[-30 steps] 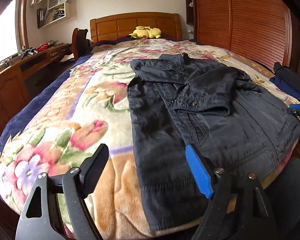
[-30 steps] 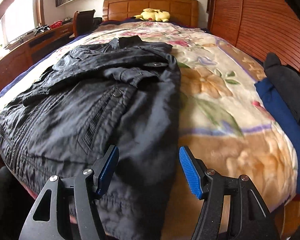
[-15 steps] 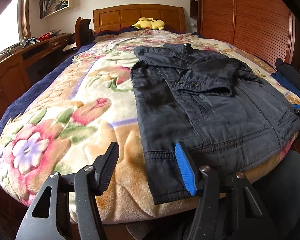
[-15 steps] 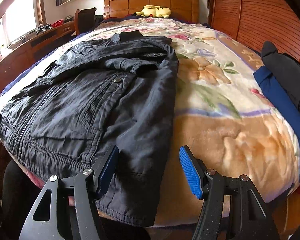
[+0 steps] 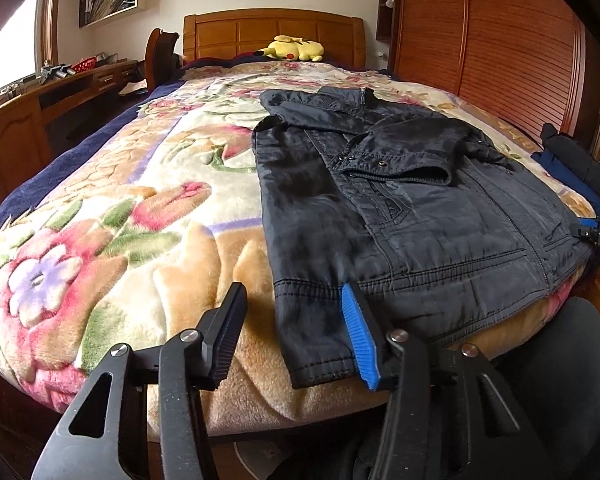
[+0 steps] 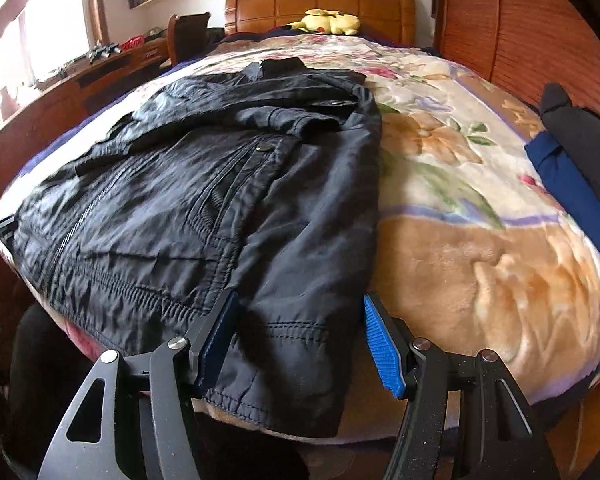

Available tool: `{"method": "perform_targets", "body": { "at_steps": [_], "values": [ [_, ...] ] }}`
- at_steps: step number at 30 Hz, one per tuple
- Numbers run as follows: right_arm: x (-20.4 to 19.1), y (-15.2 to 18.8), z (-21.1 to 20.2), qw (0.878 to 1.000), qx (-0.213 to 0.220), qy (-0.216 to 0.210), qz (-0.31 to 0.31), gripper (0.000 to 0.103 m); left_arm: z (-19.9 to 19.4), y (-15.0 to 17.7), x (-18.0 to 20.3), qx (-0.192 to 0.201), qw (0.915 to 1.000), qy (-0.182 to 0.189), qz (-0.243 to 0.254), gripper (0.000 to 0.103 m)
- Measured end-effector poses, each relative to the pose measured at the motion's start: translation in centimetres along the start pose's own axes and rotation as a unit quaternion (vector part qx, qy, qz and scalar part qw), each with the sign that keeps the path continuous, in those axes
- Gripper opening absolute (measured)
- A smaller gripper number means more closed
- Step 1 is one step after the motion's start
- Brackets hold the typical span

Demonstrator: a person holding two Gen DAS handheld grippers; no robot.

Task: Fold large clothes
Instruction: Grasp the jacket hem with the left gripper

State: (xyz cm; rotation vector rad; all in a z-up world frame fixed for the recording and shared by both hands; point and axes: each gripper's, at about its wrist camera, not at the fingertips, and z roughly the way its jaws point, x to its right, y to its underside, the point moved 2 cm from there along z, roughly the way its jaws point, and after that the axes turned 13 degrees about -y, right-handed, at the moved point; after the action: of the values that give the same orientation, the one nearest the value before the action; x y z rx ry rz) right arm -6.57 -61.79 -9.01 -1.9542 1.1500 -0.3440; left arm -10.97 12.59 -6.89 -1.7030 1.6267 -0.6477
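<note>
The left gripper [image 5: 296,332] had its fingers [image 5: 358,336] partly apart, having just been closing, with the jacket's [image 5: 400,216] near corner between them and no pad pressing on it. The right gripper [image 6: 300,336] held its fingers [image 6: 382,340] apart astride the jacket's other hem corner, gripping nothing. The dark jacket lay spread front up on the flowered blanket [image 5: 112,216] of the bed [image 6: 320,4], sleeves folded across its chest, its hem at the foot edge. A yellow plush toy [image 5: 296,49] sat by the headboard, and dark and blue clothes [image 6: 572,152] lay at the bed's right edge.
</note>
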Motion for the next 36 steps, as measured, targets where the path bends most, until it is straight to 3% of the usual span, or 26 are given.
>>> {"method": "perform_targets", "body": {
  "at_steps": [5, 10, 12, 24, 36],
  "values": [
    [0.0, -0.1, 0.4, 1.0, -0.002, -0.012, -0.004, 0.057, -0.2, -0.1, 0.5, 0.0, 0.9999, 0.013, 0.002, 0.035],
    [-0.2, -0.2, 0.3, 0.999, 0.005, -0.036, -0.008, 0.028, -1.2, -0.9, 0.4, 0.01, 0.9999, 0.01, -0.006, 0.012],
    [-0.4, -0.3, -0.2, 0.999, 0.02, -0.043, -0.008, 0.019, -2.2, -1.4, 0.7, 0.024, 0.9996, 0.012, -0.002, 0.009],
    [-2.2, -3.3, -6.7, 0.99, 0.129, -0.046, -0.032, 0.013, -8.4, -5.3, 2.2, 0.116, 0.9931, 0.016, 0.011, 0.006],
    [-3.6, -4.0, -15.6, 0.975, 0.204, -0.05, -0.073, 0.012, -15.8, -8.2, 0.3, 0.21, 0.9774, 0.02, 0.0, 0.006]
  ]
}}
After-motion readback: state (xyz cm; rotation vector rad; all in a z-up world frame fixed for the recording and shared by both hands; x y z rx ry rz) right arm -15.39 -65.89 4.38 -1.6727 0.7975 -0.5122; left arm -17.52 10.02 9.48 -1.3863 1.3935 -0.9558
